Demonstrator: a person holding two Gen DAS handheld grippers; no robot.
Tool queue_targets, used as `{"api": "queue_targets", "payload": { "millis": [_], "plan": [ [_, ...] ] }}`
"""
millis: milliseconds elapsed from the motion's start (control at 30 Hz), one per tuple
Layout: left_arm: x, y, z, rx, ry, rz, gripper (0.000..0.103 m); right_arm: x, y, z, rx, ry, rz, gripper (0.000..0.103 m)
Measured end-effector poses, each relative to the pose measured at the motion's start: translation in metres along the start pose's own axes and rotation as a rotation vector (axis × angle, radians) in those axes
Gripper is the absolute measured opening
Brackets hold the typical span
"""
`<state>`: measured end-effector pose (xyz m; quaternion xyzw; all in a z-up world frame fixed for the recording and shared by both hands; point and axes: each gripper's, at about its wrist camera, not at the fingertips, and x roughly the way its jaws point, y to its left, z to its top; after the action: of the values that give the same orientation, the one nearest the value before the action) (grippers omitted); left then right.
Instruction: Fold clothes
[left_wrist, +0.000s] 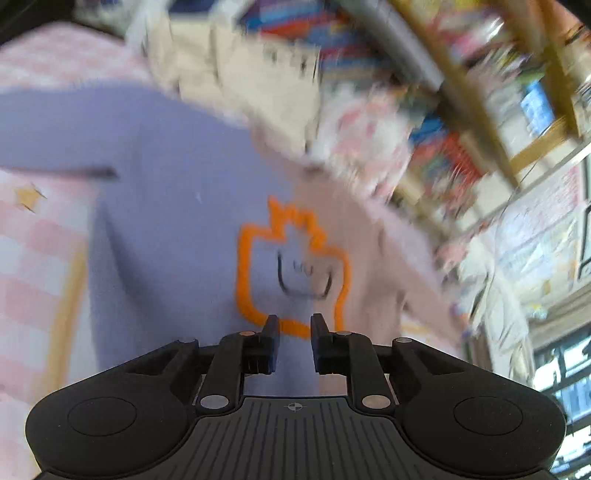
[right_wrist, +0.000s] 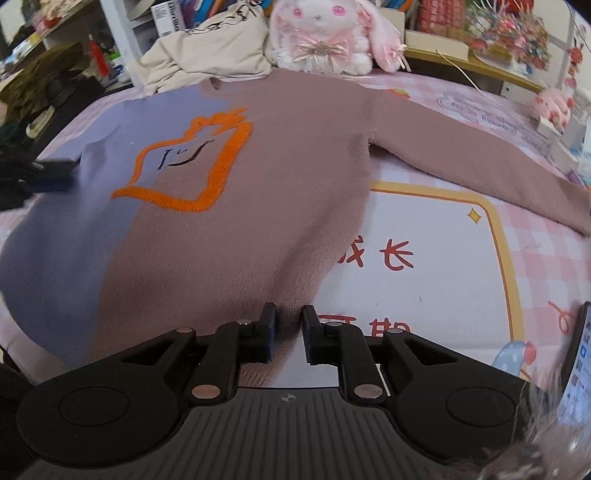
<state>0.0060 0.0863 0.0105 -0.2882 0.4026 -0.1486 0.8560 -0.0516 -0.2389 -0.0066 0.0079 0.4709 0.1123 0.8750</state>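
A sweater (right_wrist: 277, 184), half lilac and half dusty pink with an orange outlined face on the chest, lies flat and face up on the bed, sleeves spread out. My right gripper (right_wrist: 289, 317) hovers at its lower hem on the pink side, jaws a narrow gap apart, with no fabric pinched between them. My left gripper (left_wrist: 293, 325) is over the lilac half of the sweater (left_wrist: 166, 221), just below the orange face, also slightly apart and holding nothing. The left wrist view is motion-blurred. In the right wrist view the left gripper (right_wrist: 68, 168) shows as a dark blur by the lilac side.
The bed has a pink checked sheet (right_wrist: 461, 266) with a yellow-bordered panel. A beige garment (right_wrist: 207, 48) and a white plush rabbit (right_wrist: 325, 33) lie beyond the collar. Small boxes (right_wrist: 561, 147) sit far right, a phone (right_wrist: 578, 369) at the near right edge, and dark clothes (right_wrist: 44, 85) on the left.
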Motion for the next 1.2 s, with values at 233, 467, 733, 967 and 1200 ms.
{"api": "queue_targets", "payload": {
  "millis": [233,467,733,967,1200],
  "plan": [
    [-0.043,0.053,-0.012,-0.111,0.006,0.274,0.035,0.004,-0.001,0.004,-0.022,0.014,0.026,0.020],
    [-0.036,0.060,-0.033,-0.121,0.040,0.305,0.035,-0.004,-0.015,0.005,0.073,-0.002,0.020,0.033],
    [-0.033,0.061,-0.035,-0.078,0.071,0.294,0.004,-0.003,-0.013,0.001,0.121,0.043,0.087,0.013],
    [-0.048,0.028,-0.018,0.072,0.017,0.242,0.002,-0.069,0.018,0.032,0.081,-0.221,-0.017,0.010],
    [-0.028,0.035,-0.025,0.127,0.103,0.238,0.003,-0.033,0.027,0.029,0.114,-0.166,0.219,0.036]
  ]
}}
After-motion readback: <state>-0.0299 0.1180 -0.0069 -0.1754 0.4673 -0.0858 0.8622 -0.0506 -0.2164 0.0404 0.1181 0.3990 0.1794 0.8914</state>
